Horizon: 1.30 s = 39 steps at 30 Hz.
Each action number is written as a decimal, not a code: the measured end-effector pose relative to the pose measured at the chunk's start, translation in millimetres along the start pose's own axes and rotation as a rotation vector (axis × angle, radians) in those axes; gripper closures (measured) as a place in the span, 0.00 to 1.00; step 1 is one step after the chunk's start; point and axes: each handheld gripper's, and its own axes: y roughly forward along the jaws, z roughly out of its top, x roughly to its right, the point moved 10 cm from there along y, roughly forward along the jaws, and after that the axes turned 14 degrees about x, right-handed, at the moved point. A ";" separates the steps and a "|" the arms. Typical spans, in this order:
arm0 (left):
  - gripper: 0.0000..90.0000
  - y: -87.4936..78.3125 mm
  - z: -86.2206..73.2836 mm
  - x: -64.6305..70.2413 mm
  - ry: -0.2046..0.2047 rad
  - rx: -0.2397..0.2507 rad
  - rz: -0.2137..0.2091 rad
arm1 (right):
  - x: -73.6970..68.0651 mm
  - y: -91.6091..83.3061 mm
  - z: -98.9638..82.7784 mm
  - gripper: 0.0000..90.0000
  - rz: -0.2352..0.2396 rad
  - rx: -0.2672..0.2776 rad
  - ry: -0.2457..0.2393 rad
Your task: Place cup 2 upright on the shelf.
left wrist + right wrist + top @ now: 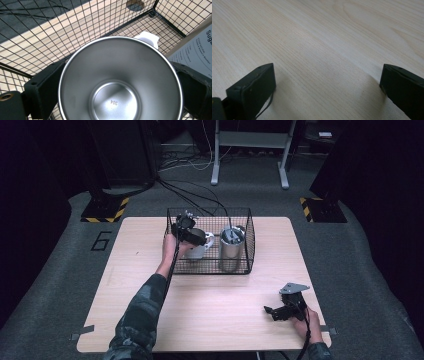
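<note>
Left tool (117, 82) clamped steel-lined mug (120, 80), handle at 1 o'clock; best lifted level, clear of basket (210, 270). Right tool (327, 85) gaped wide, idle over counter (324, 37).

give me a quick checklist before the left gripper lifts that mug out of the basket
1. Left gripper around the mug: ok, a black jaw sits on each side of the steel-lined body in the left gripper view.
2. Firm grip: cannot tell, contact pressure is not visible.
3. Mug empty: ok, its bare steel bottom shows.
4. Mug handle free of the wire basket: ok, it stands apart from the mesh.
5. Space from the metal canister: ok, a gap shows in the high view.
6. Right gripper out of the way: ok, open over bare table, near the front edge.
</note>
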 end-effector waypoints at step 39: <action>0.04 -9.3 -8.5 4.2 -0.015 -0.013 0.010 | 0.0 0.0 0.0 0.00 -0.001 0.000 0.000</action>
